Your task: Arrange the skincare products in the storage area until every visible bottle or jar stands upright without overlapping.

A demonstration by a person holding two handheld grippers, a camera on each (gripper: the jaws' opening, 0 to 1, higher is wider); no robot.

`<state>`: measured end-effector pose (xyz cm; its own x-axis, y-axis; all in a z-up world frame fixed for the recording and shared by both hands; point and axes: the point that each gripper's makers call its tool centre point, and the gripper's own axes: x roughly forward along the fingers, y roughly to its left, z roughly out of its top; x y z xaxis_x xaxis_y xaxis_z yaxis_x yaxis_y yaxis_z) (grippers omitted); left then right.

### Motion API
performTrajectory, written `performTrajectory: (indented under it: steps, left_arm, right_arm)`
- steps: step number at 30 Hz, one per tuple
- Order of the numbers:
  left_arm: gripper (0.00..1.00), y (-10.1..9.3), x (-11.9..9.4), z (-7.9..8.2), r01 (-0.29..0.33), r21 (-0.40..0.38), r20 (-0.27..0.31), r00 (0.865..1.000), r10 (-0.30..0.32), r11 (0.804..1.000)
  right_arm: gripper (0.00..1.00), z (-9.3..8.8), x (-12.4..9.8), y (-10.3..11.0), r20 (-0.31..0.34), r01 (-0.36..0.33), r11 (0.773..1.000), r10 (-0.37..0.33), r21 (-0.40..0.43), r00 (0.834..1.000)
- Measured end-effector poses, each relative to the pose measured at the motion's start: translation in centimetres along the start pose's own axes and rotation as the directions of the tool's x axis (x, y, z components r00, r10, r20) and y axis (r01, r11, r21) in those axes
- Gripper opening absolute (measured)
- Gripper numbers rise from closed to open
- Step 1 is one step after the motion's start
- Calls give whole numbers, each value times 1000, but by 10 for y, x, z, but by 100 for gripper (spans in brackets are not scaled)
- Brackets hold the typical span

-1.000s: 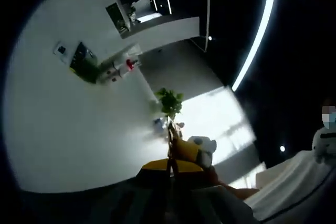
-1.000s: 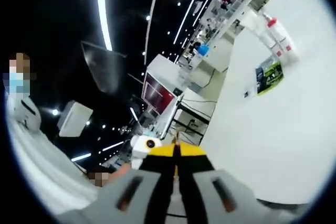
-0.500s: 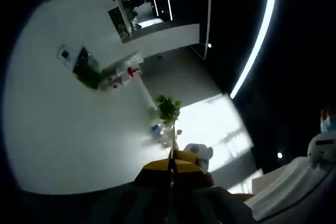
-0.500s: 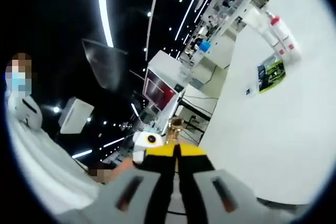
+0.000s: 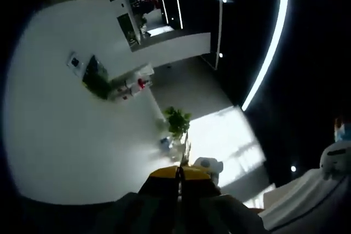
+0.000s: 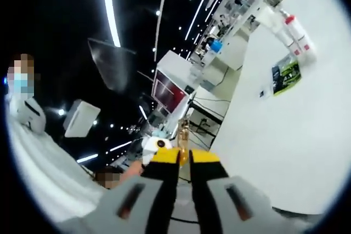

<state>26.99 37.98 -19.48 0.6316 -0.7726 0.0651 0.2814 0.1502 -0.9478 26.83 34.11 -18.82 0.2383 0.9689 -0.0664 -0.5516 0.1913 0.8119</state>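
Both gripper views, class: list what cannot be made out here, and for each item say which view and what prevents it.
- Left gripper view: the two red-capped containers on the white wall are too small to identify.
- Left gripper view: the green plant has its base hidden behind the left gripper.
- Right gripper view: the thin golden item above the right gripper is too small to name.
- Right gripper view: the green poster has print too small to read.

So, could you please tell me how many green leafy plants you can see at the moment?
1. A leafy green plant shows in the left gripper view, just above the tips of the left gripper. Others may be hidden in the dark or blurred areas.
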Motion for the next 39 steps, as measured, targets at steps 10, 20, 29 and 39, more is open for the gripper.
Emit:
performTrajectory:
  steps: [10,20,29,39]
  left_arm:
    - [0,-1,9,32,-11,30,14,1000,11,999]
    - [0,7,15,75,-40,45,44,998,38,998]
    - [0,11,20,122,-87,88,76,994,81,992]
    - [0,23,28,165,-149,91,119,983,138,985]
  right_arm:
    - [23,5,-19,-15,18,56,998,-56,-24,998]
    - [26,18,-51,-42,56,170,984,-167,-51,984]
    - [30,20,-77,-66,74,301,949,-295,-98,953]
    - [31,20,-90,-80,79,364,923,-357,-123,931]
